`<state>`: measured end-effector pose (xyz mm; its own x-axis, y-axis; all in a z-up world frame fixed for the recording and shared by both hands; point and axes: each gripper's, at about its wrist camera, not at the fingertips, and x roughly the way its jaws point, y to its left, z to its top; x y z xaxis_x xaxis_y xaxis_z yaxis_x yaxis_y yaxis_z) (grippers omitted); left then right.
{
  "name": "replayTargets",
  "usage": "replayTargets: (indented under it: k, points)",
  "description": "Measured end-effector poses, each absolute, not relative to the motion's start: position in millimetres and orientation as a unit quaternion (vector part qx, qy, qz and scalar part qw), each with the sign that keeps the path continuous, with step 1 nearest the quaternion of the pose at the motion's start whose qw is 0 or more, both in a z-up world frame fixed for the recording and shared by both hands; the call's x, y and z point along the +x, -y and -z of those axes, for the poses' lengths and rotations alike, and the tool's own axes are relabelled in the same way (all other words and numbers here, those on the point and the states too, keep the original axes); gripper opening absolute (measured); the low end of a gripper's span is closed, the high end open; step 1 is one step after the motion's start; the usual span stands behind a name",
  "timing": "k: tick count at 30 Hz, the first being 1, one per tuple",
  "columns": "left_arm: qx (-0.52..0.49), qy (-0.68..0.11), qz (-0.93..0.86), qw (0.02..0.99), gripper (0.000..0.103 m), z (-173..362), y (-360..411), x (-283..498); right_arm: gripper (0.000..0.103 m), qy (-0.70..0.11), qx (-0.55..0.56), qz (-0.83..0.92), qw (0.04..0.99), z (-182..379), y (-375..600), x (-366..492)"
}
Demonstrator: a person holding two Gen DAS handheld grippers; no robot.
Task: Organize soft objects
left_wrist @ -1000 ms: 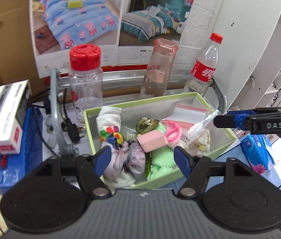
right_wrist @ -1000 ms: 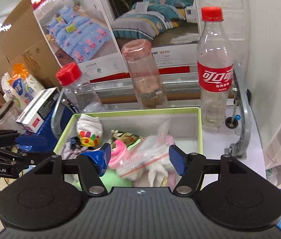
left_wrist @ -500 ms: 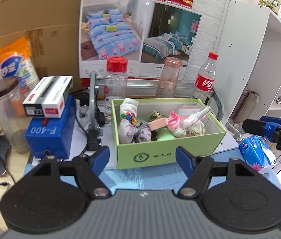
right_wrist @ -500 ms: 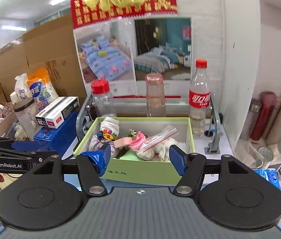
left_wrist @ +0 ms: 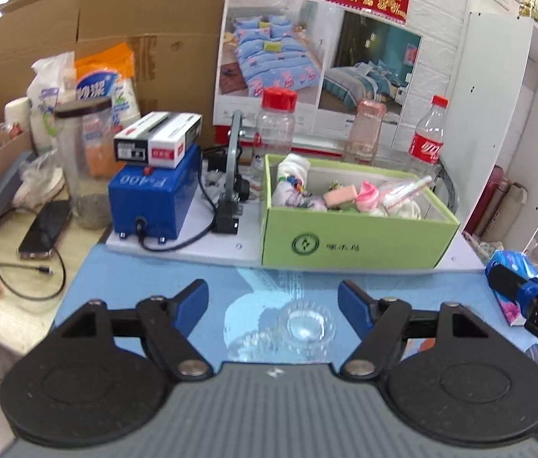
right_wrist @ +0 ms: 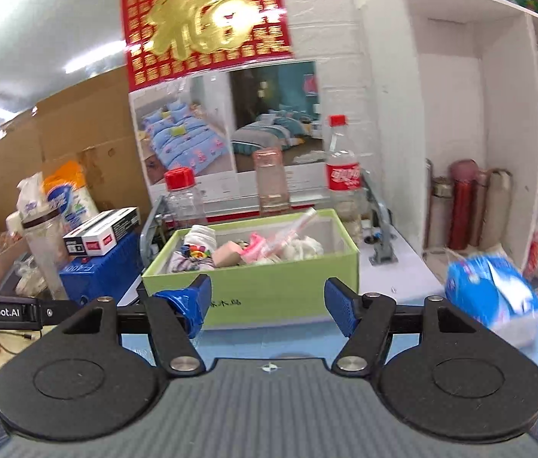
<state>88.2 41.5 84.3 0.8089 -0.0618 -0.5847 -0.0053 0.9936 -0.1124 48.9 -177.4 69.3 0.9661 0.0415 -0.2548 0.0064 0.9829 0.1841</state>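
Note:
A green cardboard box [left_wrist: 353,242] stands at the back of the blue mat; it also shows in the right wrist view [right_wrist: 269,290]. It holds several soft things: a white sock with coloured dots [left_wrist: 292,173], a pink sponge [left_wrist: 341,194], a pink item [left_wrist: 367,192] and a clear zip bag [left_wrist: 402,192]. My left gripper [left_wrist: 273,307] is open and empty, well back from the box over the mat. My right gripper [right_wrist: 267,305] is open and empty, also back from the box.
A blue F-400 device [left_wrist: 152,198] with a carton on top stands left of the box. Three bottles [left_wrist: 276,126] stand behind it. A tissue pack [right_wrist: 494,297] lies at the right. A phone [left_wrist: 45,229] and cables lie on the left. White shelves [left_wrist: 536,133] stand at the right.
Both grippers have pulled back and up from over the box, from close above its contents to well in front of it. Both stay open and empty.

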Motion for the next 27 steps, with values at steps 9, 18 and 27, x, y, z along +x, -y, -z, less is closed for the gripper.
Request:
replayTargets:
  k: [9, 18, 27]
  points:
    - [-0.016, -0.287, 0.006, 0.958, 0.075, -47, -17, 45, 0.052, -0.133, 0.088, 0.008, 0.987, -31, 176, 15]
    - [-0.004, -0.310, 0.013, 0.951, 0.075, -20, -6, 35, 0.053, -0.140, 0.084, 0.019, 0.986, -9, 183, -5]
    - [0.025, -0.296, 0.019, 0.955, 0.075, -21, 6, 23, 0.053, -0.148, 0.086, 0.032, 0.985, -2, 188, -8]
